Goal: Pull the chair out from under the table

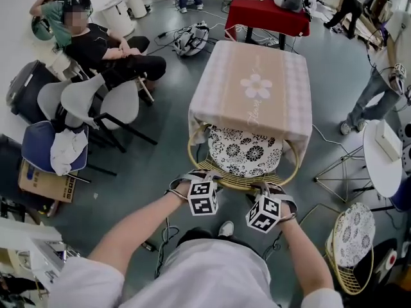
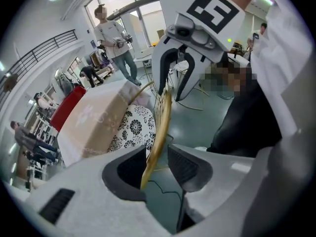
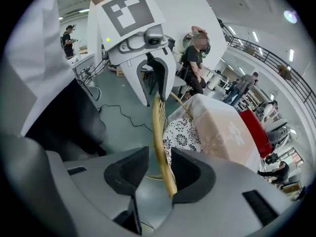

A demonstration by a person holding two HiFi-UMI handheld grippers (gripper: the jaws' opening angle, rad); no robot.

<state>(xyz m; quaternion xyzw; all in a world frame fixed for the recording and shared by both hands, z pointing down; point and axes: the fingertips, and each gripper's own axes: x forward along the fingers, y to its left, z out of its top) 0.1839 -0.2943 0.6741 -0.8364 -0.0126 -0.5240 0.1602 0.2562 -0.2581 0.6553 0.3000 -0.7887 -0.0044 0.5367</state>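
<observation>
Chair (image 1: 246,151) is tucked under the table (image 1: 257,85), with its back rim (image 1: 241,186) on the table's near side. Left gripper (image 2: 157,164) and right gripper (image 3: 157,174) both straddle the rim, jaws spread, not clamped. Rim runs along the table edge, so the pull is straight away from the table.

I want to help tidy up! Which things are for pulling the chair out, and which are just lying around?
For the job: chair, table, left gripper and right gripper, both open around the chair's back rim.
Just lying about: second patterned chair, red table, bag, cardboard box.
</observation>
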